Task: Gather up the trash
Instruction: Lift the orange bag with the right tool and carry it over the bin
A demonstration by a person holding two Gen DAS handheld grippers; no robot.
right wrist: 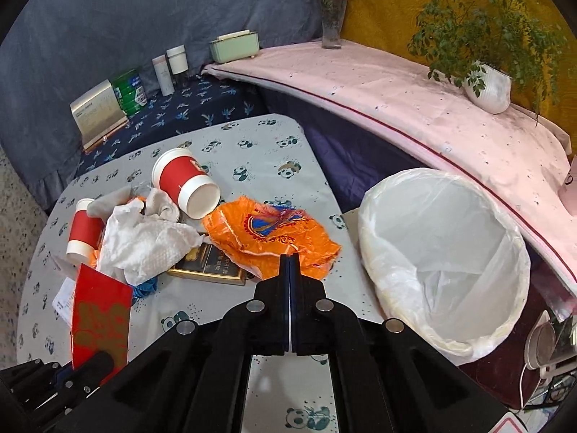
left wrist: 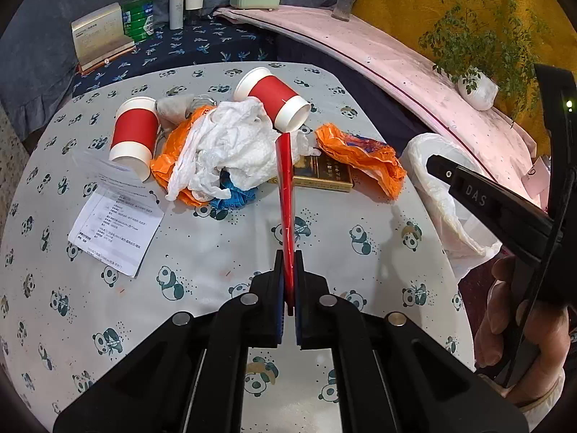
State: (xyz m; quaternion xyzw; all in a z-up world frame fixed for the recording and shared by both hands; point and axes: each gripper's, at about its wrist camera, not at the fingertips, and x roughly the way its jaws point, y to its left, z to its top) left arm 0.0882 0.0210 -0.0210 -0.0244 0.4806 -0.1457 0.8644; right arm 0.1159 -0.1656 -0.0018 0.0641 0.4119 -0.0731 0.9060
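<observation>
Left gripper [left wrist: 288,263] clamped on a flat red envelope with gold print [left wrist: 285,195], held edge-on above the panda-print tablecloth [left wrist: 216,252]. Right gripper [right wrist: 290,263] clenched, nothing visibly between its tips, poised over a crumpled orange plastic wrapper [right wrist: 267,231]. Beyond: two red-and-white paper cups [left wrist: 134,137], wadded white tissue [left wrist: 230,144]. Step in hand, apparently: carrying the envelope away. Next: swinging right to the white-lined bin [right wrist: 443,252], then releasing.

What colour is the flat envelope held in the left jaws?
Red envelope with gold print, seen best in the right wrist view.
</observation>
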